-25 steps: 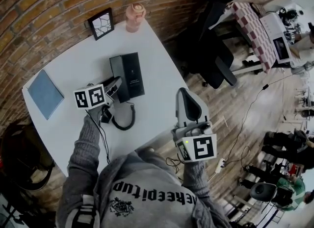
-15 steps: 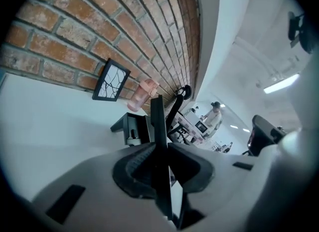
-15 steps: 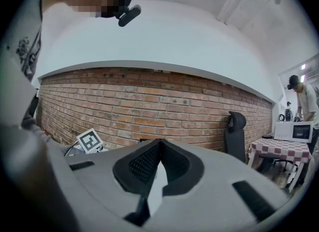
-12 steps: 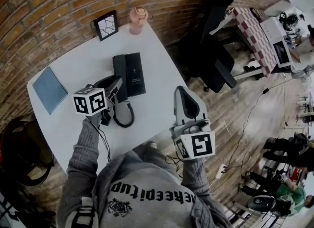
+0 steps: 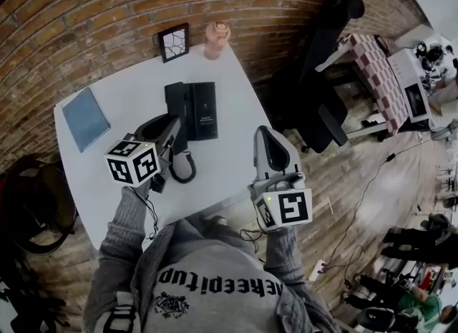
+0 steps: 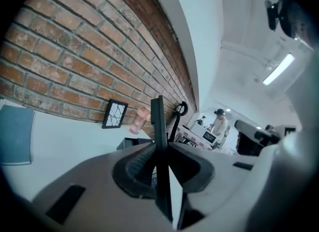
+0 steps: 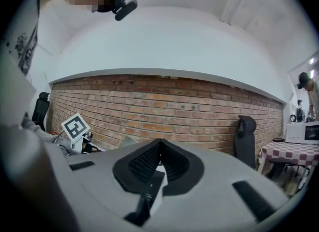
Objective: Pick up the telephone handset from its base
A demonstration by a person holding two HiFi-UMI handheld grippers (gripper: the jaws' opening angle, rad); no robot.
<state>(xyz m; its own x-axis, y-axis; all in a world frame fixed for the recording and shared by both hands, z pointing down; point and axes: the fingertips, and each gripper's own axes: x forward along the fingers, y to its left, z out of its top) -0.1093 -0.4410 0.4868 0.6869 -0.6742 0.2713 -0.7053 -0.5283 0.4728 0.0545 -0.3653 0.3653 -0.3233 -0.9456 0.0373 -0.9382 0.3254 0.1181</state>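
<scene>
Gripping the handset (image 6: 158, 126) in jaws that have just closed on it, the left gripper (image 5: 169, 127) holds it pointing straight ahead, with the base (image 5: 203, 112) just ahead and below, while the right gripper (image 5: 266, 137), jaws together, is farther off.

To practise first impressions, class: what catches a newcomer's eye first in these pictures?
The left gripper, jaws just closed on the black handset, holds it lifted off its base on the white table. The right gripper hangs shut and empty by the table's right edge, and a brick wall runs behind.
</scene>
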